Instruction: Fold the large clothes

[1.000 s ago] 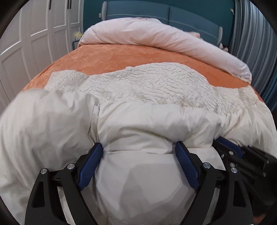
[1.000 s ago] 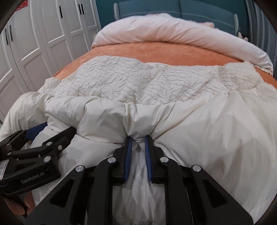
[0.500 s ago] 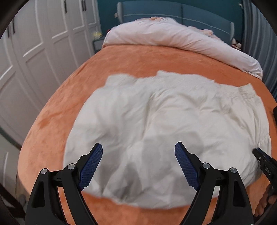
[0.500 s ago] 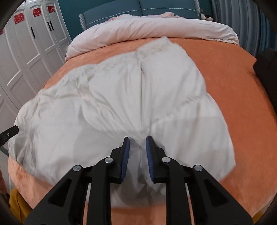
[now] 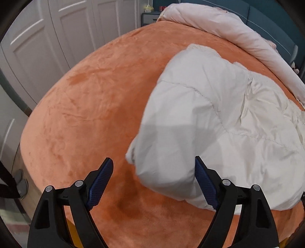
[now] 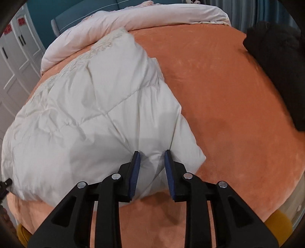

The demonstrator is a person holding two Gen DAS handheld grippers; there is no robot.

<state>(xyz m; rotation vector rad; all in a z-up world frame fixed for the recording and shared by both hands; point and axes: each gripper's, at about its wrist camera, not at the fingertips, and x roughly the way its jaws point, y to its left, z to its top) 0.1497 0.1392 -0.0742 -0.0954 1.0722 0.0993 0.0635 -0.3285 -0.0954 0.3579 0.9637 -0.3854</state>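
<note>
A large cream quilted down coat (image 5: 219,118) lies folded flat on the orange bed cover (image 5: 85,106); it also shows in the right wrist view (image 6: 91,114). My left gripper (image 5: 154,171) is open wide and empty, above the coat's near left corner. My right gripper (image 6: 152,162) is partly open, its blue pads apart over the coat's near right corner, holding nothing. The coat's textured lining edge (image 6: 106,45) shows at the far side.
A rolled pale pink duvet (image 5: 228,28) lies along the head of the bed, also in the right wrist view (image 6: 152,17). White wardrobe doors (image 5: 47,38) stand at the left. A dark garment (image 6: 276,66) lies on the bed's right edge.
Both grippers pulled back from the coat and apart. The right gripper, shut on a pinch of coat before, has opened and let go. The coat now lies flat.
</note>
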